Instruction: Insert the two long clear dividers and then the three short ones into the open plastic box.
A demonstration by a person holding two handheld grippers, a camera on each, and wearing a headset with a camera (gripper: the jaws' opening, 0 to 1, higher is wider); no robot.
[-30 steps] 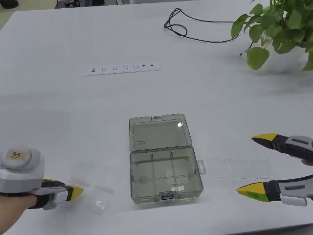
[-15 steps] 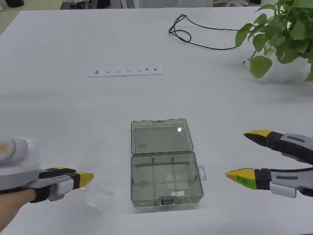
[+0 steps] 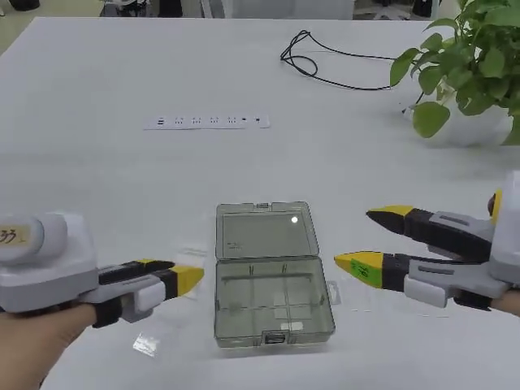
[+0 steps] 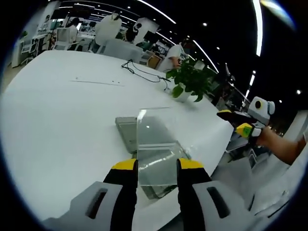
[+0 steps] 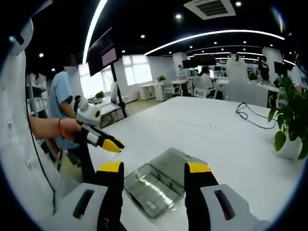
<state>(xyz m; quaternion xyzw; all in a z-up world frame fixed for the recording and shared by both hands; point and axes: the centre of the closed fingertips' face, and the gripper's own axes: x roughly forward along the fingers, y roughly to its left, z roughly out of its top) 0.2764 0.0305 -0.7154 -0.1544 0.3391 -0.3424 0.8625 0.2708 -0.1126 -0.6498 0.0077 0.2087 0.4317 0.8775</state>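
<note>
The open smoky plastic box (image 3: 274, 296) lies in the middle of the table, its lid (image 3: 265, 231) flat behind it. My left gripper (image 3: 185, 278) hovers just left of the box, shut on a clear divider (image 4: 155, 144) that stands up between its jaws. To the right of the box my right gripper (image 3: 364, 240) is open with nothing between its yellow tips. The right gripper view looks down on the box (image 5: 161, 185) between the open jaws, with the left gripper (image 5: 105, 139) beyond it. Faint clear dividers (image 3: 366, 299) lie on the table right of the box.
A small clear piece (image 3: 146, 345) lies near the front edge, left of the box. A white power strip (image 3: 207, 122) sits further back, with a black cable (image 3: 325, 61) and a potted plant (image 3: 467, 61) at the back right.
Both grippers have moved inward toward the box. The left one has risen from the table at the lower left with the clear divider in it.
</note>
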